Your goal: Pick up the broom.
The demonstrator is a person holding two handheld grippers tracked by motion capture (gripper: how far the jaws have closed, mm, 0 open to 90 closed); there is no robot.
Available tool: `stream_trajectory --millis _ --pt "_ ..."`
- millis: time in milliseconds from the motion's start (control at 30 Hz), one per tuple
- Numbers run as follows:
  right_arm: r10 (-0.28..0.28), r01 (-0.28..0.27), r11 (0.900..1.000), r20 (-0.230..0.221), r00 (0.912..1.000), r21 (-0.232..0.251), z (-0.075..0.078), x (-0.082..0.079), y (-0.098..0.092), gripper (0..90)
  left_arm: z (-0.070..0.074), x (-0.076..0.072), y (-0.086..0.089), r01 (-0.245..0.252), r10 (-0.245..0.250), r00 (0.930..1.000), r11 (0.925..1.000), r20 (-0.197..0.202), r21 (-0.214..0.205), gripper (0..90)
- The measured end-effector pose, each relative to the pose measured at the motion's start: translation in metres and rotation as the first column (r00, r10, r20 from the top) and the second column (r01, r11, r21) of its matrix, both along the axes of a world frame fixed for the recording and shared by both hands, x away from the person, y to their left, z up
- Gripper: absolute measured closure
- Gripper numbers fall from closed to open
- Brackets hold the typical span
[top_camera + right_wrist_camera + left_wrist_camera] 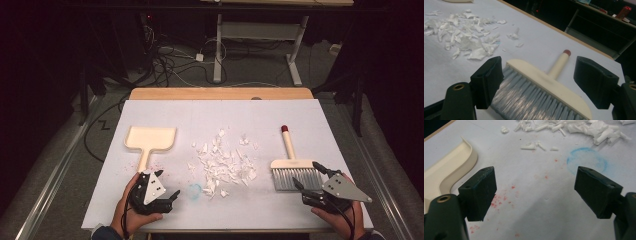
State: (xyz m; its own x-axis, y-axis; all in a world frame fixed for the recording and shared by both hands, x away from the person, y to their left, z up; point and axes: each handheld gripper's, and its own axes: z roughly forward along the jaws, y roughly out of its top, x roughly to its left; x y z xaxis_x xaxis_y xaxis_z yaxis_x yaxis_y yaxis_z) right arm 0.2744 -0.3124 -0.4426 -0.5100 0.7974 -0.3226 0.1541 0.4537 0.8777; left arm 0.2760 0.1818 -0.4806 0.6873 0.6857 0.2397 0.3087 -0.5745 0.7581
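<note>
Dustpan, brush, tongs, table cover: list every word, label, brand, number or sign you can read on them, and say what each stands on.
No readable text in any view.
Dustpan: plain cream plastic, no marking visible.
Brush: cream head and handle with a red tip, no label visible.
Table cover: a blue ring stain and red specks, marks rather than writing.
Left tongs and right tongs: grey plates and black jaws carry no lettering.

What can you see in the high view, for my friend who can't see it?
A pile of torn white paper scraps lies mid-table on a white cover, between a cream dustpan on the left and a small brush on the right. A person holds the left hand-held gripper and right hand-held gripper at the near edge, both open.
</note>
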Motion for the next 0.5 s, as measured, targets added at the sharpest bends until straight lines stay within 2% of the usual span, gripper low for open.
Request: stream_trajectory --millis 67,200,233,300,367,400,433,467,500 --pt "0.0 0.0 1.0 -0.005 1.0 0.0 0.0 0.0 -0.001 23.9 0.0 0.0 0.0 -0.001 0.001 1.0 1.0 0.0 0.001 17.3" --pt "-0.039 0.039 0.9992 -0.028 0.9988 -0.008 0.007 0.003 -0.003 24.1 0.001 -0.001 -0.001 0.004 -0.004 1.0 1.0 0.003 0.0 17.3" --pt "-0.054 0.054 0.9985 -0.044 0.9976 0.003 0.01 0.006 -0.004 24.4 0.0 -0.001 -0.001 0.005 -0.005 1.0 1.0 0.001 -0.001 17.3" --pt "-0.111 0.113 0.9936 -0.111 0.9876 0.005 0.023 0.026 -0.008 26.6 0.0 0.0 0.001 0.002 -0.002 1.0 1.0 -0.002 -0.004 17.3" --pt "-0.116 0.126 0.9908 -0.17 0.9786 0.049 0.031 0.041 -0.011 29.6 0.0 0.0 0.001 0.001 -0.001 1.0 1.0 0.0 -0.005 17.3" --pt "-0.116 0.126 0.9908 -0.17 0.9786 0.049 0.031 0.041 -0.011 29.6 0.001 -0.001 0.001 0.0 0.0 1.0 1.0 0.002 -0.009 17.3" --pt "-0.136 0.15 0.9876 -0.215 0.9671 0.048 0.034 0.051 -0.011 30.0 0.002 -0.001 0.001 0.001 -0.001 1.0 0.9999 0.005 -0.011 17.3" --pt "-0.156 0.18 0.9819 -0.286 0.9455 0.06 0.039 0.07 -0.01 31.1 0.002 -0.001 0.001 0.003 -0.003 1.0 0.9999 0.006 -0.01 17.3" --pt "-0.176 0.203 0.9778 -0.325 0.9291 0.05 0.04 0.079 -0.008 31.9 0.001 0.0 0.001 0.003 -0.003 1.0 1.0 0.001 -0.009 17.3"
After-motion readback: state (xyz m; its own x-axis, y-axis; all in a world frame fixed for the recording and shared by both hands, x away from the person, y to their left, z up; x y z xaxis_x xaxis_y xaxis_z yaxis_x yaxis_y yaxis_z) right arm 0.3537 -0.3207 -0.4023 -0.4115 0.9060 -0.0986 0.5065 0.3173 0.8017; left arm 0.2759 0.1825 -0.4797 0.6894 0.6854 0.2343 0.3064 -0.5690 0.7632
